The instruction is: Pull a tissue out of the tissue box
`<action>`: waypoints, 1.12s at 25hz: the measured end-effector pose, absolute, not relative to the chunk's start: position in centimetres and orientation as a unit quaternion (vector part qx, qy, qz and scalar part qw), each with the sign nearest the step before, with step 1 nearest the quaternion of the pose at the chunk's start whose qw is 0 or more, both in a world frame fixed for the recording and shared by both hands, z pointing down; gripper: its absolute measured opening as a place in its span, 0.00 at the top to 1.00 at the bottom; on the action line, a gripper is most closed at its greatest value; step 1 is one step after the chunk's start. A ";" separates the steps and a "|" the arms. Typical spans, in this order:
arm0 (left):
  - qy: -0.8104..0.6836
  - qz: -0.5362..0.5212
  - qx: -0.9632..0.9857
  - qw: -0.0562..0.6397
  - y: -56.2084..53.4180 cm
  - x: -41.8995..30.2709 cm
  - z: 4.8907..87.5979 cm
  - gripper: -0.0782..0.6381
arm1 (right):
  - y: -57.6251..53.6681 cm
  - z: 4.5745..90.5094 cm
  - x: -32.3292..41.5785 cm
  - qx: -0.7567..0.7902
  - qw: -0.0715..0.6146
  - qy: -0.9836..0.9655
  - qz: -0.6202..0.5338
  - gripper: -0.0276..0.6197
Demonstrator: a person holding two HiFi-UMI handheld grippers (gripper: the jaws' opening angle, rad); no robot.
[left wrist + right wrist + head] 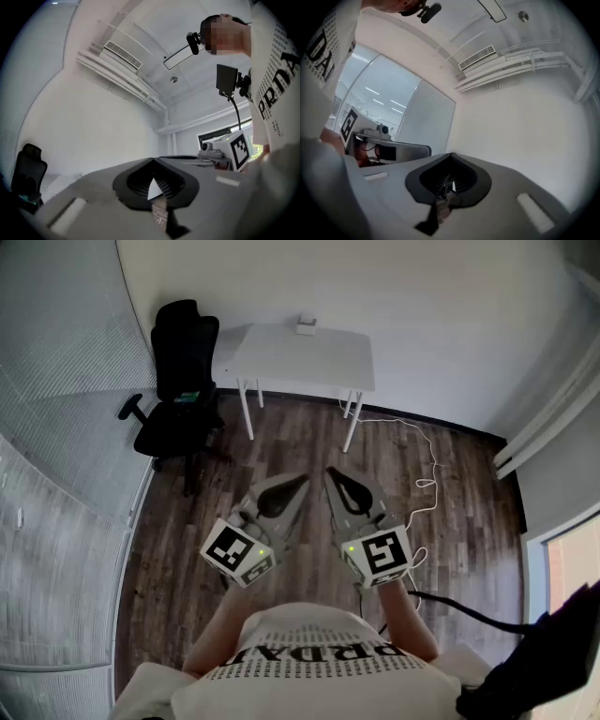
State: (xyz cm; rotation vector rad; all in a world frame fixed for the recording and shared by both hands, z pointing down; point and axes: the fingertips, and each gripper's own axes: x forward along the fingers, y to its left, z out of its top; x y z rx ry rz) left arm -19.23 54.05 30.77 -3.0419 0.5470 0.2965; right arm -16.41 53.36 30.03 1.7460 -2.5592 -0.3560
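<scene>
I hold my left gripper [302, 480] and right gripper [332, 474] side by side, both closed and empty, pointing ahead. A small box [306, 325], likely the tissue box, sits at the far edge of the white table [309, 362], well away and straight ahead of both grippers; any tissue is too small to see

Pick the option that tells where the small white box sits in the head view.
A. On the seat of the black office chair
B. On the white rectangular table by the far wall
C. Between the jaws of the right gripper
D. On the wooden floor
B: the small white box rests at the far edge of the white rectangular table that stands against the wall.
</scene>
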 end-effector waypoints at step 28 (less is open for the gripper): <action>0.198 0.080 -0.976 0.046 54.5 -17.7 31.4 0.90 | 53.9 32.8 -15.4 0.540 0.048 -0.836 -0.086 0.88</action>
